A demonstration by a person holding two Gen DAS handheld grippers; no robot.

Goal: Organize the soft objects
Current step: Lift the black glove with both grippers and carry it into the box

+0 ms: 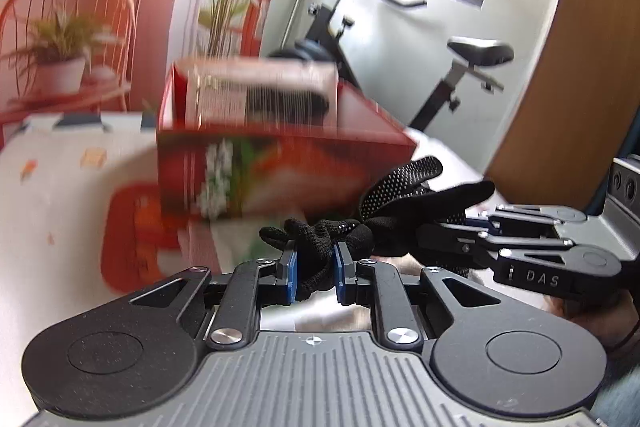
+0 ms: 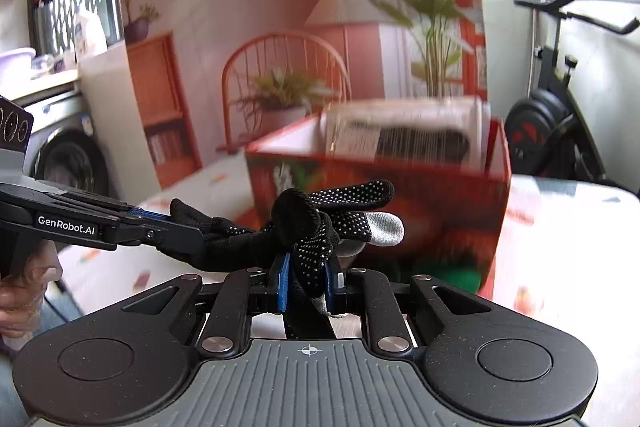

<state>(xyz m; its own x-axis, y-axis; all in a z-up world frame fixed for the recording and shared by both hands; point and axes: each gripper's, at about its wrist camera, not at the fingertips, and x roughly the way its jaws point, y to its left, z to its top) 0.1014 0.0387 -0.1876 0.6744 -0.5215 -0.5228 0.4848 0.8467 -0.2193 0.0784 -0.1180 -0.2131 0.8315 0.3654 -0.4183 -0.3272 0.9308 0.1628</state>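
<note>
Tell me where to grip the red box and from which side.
Grip the red box by its open top rim, from above: its walls look too broad for the jaws. Both the left gripper and right gripper are full, shut on the black gloves.

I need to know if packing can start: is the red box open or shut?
Open: the red box shows its inner walls from above, with a white carton standing inside it.

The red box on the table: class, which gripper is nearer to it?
Hard to call. The left gripper and right gripper are side by side before the red box, both clamping the black glove, neither touching the box.
</note>
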